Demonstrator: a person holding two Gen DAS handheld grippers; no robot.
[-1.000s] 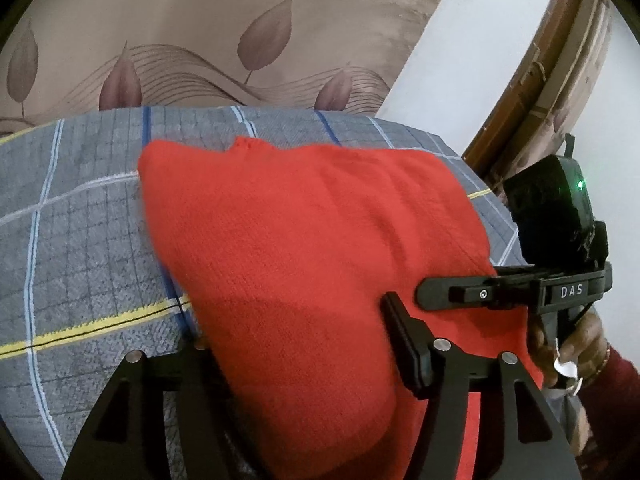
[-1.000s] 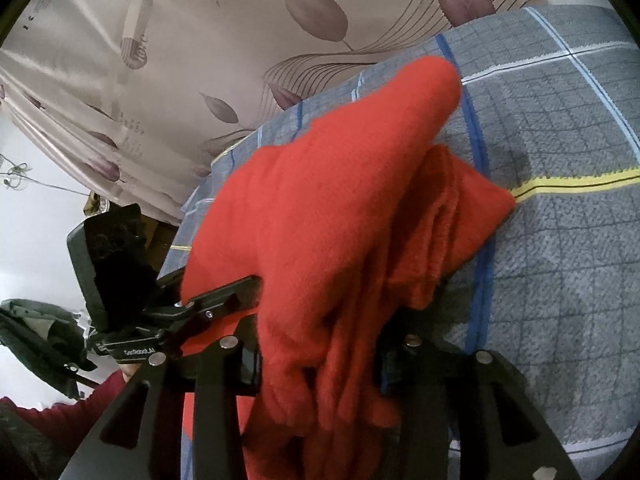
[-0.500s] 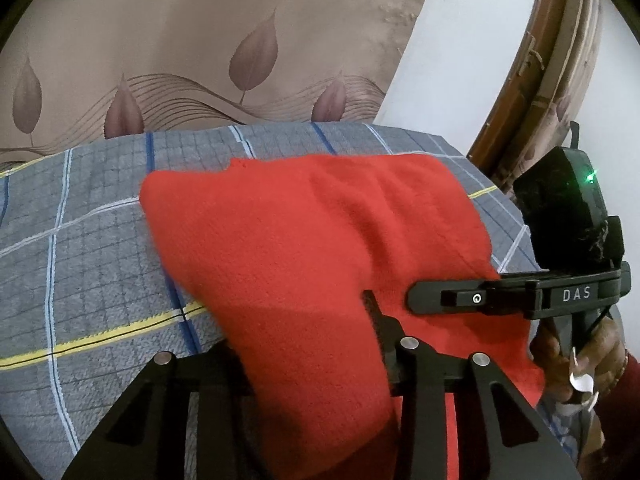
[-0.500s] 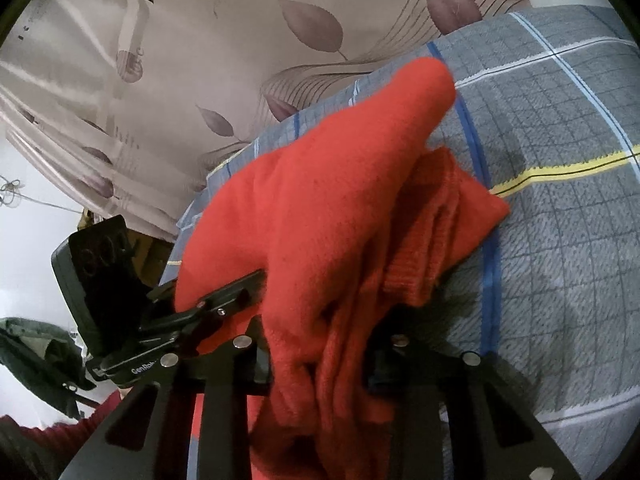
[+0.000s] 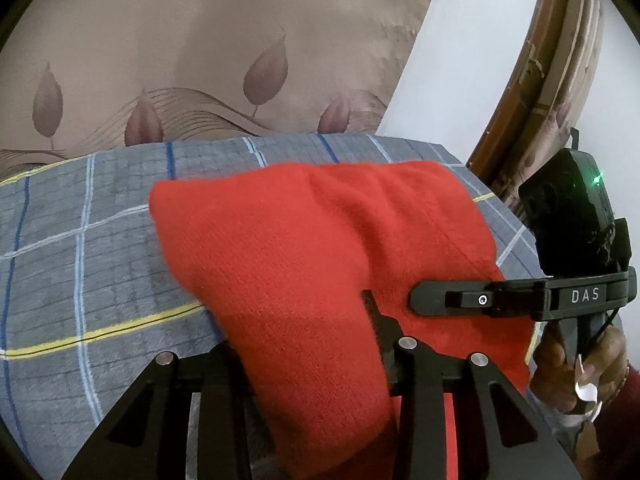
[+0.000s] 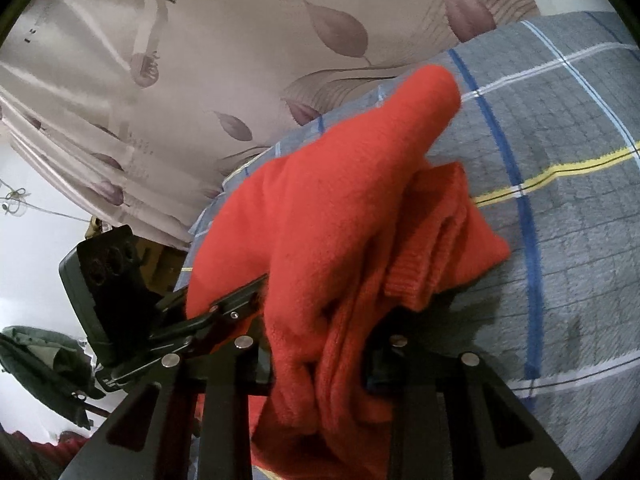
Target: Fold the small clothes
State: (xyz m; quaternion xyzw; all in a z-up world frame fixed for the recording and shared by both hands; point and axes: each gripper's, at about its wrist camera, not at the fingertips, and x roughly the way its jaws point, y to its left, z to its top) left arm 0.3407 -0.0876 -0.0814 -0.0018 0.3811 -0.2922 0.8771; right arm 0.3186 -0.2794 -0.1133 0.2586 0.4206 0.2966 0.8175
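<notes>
1. Red knitted garment (image 5: pixel 320 264) was held by both tools: the left gripper (image 5: pixel 304 344) was closed on one part of its near edge, and the right gripper (image 6: pixel 320 360) was closed on a bunched part of the same cloth (image 6: pixel 332 240).

2. Compared with one second before, both grippers had come up and back a little. In the left view more of the curtain (image 5: pixel 160 40) and less of the near bedcover was visible.

3. The lifted near edge was now higher, while the far part of the garment lay on the checked bedcover (image 5: pixel 80 248), toward its far right corner. In the right view a ribbed cuff or hem (image 6: pixel 424 264) hung loose under the top layer, near the yellow stripe (image 6: pixel 560 172).

4. The right gripper appeared at the right side of the left view (image 5: pixel 448 300), with the person's hand (image 5: pixel 576 364) on its handle.

5. In my judgement the near edge was being carried over toward the far edge for a fold. The fold was not yet laid down, and the bunching on the right side could give an uneven result.
</notes>
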